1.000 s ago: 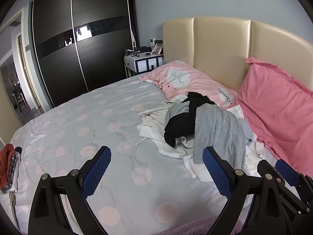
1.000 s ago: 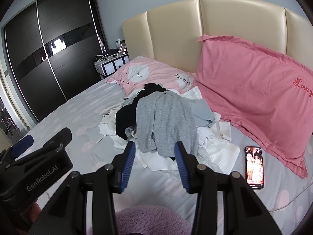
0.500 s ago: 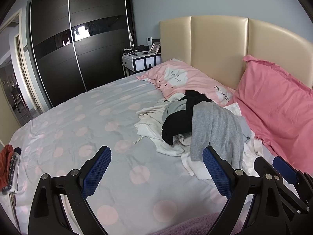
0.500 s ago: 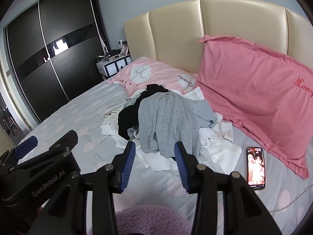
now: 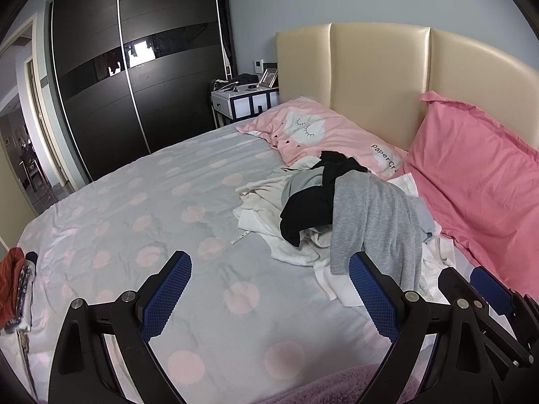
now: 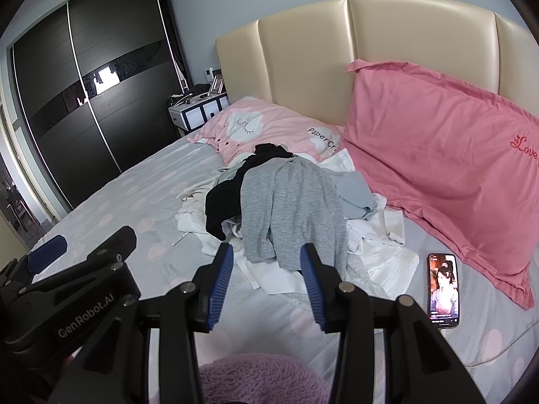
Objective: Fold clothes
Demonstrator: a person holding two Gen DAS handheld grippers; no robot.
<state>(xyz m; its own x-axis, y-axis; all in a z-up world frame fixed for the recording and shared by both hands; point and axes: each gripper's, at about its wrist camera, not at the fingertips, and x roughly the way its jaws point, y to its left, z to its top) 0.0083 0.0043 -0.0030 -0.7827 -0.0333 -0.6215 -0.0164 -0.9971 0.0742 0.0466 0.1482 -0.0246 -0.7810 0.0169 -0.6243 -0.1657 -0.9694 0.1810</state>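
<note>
From the left wrist we see our left claw (image 5: 269,286) spread wide and empty above the bed (image 5: 141,222), the clothes pile (image 5: 343,215) lying just beyond its right finger, near the pink pillow (image 5: 478,195). From the right wrist our right claw (image 6: 266,281) is released, holding nothing, just short of the grey top (image 6: 293,205) on the pile, with a phone (image 6: 443,289) beside the pile under that pillow.

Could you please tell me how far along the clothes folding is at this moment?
Nothing looks folded yet: the grey top, black garment and white pieces lie heaped on the bed. Nothing is in hand; the left gripper and right gripper are open and empty. All the folding remains.
</note>
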